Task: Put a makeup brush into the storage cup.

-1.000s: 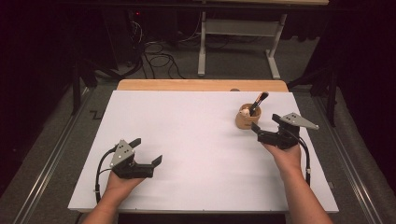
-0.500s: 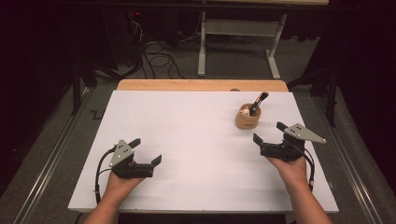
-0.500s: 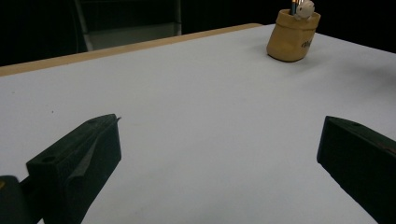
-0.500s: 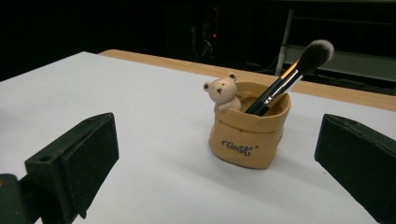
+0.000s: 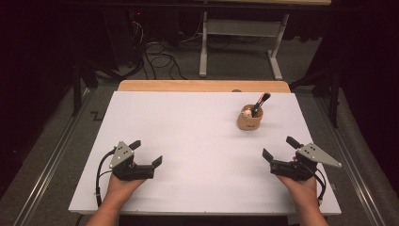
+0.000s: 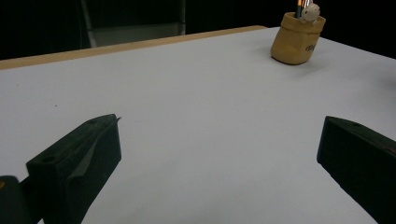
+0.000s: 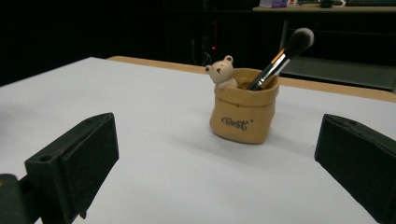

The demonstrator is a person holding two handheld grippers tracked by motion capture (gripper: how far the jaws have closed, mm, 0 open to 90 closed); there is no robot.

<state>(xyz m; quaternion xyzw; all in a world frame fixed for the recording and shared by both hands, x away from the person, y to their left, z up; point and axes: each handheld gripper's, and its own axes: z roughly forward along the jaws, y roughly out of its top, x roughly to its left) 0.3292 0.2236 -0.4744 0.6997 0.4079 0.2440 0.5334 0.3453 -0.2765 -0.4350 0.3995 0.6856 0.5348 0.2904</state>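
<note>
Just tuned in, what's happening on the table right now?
A person holds a gripper in each hand over a white table. Both the left gripper and the right gripper have their jaws wide apart and hold nothing. Ahead of the right gripper stands a tan pot shaped like a small sack, with a little bear figure at its rim and a makeup brush leaning inside. Neither gripper touches the pot.

The white table (image 5: 188, 141) carries one thing: a tan sack-shaped pot (image 5: 250, 120), standing upright ahead of the right gripper (image 5: 281, 154), slightly to its left and near it. From the left gripper (image 5: 147, 153) it stands far off, ahead and right.
</note>
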